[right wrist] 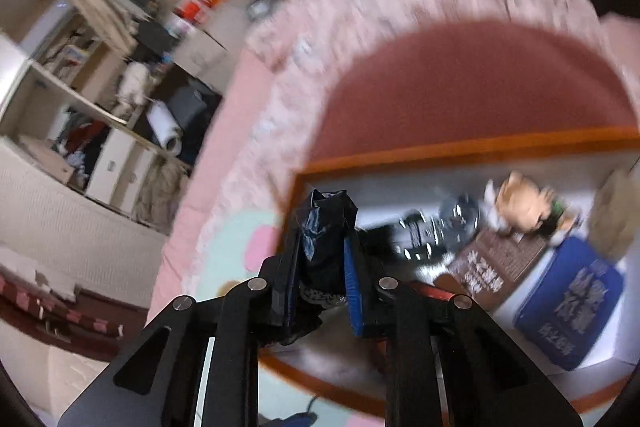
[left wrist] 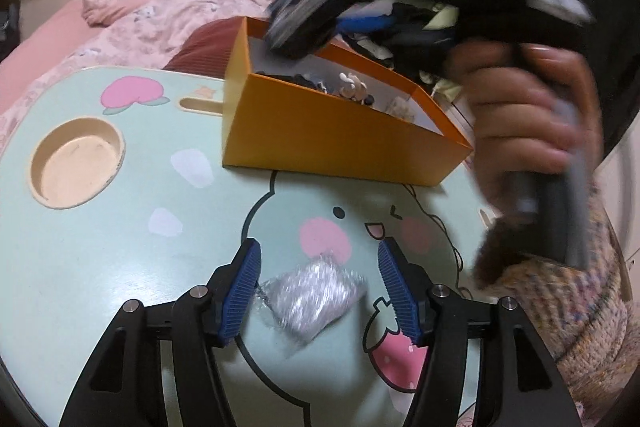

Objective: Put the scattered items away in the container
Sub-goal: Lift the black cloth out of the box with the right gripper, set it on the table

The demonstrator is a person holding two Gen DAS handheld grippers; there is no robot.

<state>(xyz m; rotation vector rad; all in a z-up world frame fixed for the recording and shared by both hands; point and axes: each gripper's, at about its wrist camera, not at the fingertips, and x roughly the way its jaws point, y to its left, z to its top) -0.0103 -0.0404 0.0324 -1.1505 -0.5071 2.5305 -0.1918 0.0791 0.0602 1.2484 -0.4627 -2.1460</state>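
So my left claw [left wrist: 320,291] is hanging over the near edge of the surface [left wrist: 100,267], jaws about half spread, with a crinkly silver packet [left wrist: 310,303] lying right between the pads. The left pad looks like it's brushing the wrapper's edge; the right pad is clear of it. The packet's long axis runs diagonally across the gap, so I reckon a straight squeeze should catch it, though it'll probably crumple rather than sit firm.

My right claw [right wrist: 320,247] is pinched narrow on a dark blue wrapper [right wrist: 326,223] and hovers over the box [left wrist: 320,131], around its far left corner. Both views of it are pretty blurry. Looks like a drop is next for that one.

The box sits toward the far edge of the surface, straight ahead of the packet. Already inside: a little figure [right wrist: 524,203], a brown pack [right wrist: 496,263], a blue pack [right wrist: 572,303] and some darker bits I can't make out.

Only snag I'd guess at: my right hand [left wrist: 532,115] is parked above the box, so the left may have to wait its turn. The cup hole [left wrist: 78,163] at the left edge is out of the way.
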